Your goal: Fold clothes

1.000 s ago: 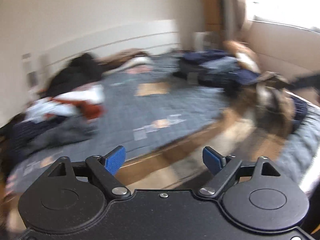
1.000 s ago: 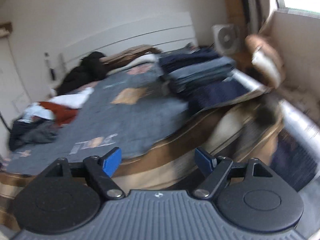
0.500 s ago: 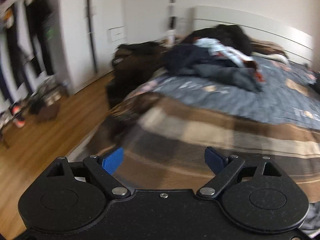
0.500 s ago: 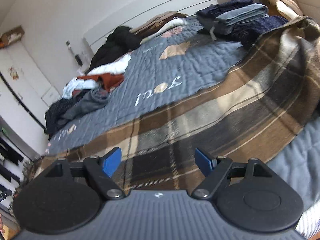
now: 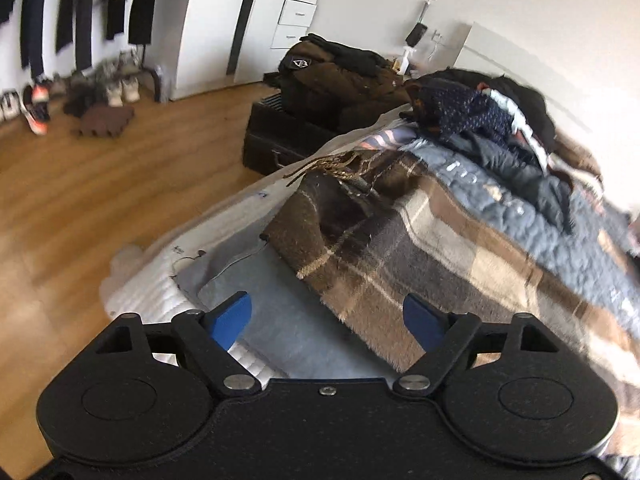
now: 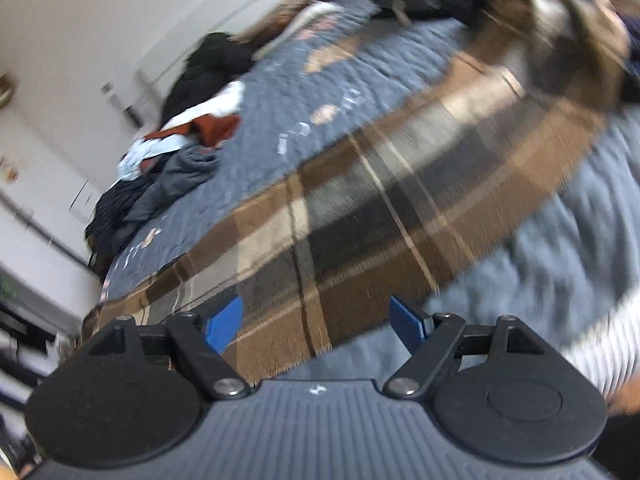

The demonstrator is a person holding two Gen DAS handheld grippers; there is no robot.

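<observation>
Across the lower half of both wrist views lies the plaid blanket (image 5: 420, 248), brown, tan and grey, spread over the foot of the bed (image 5: 280, 316) with its near left corner bunched into a dark hump at the centre of the left view. The left hand-held gripper (image 5: 326, 322) hovers above the fringed edge, blue fingers spread wide and empty; the right hand-held gripper (image 6: 318, 322) is likewise released, holding nothing, over the same edge, though that view is smeared by motion. Unfolded clothes (image 5: 492, 128) sit heaped at the upper right of the left view, well apart from the blanket, on the grey quilt (image 6: 360, 60). The likely risk, as I judge it, is a poor first grasp: the crumpled corner could offer several layers at once, so closing there might pinch the quilt or bedsheet beneath too, and uneven grips would skew the fold.
</observation>
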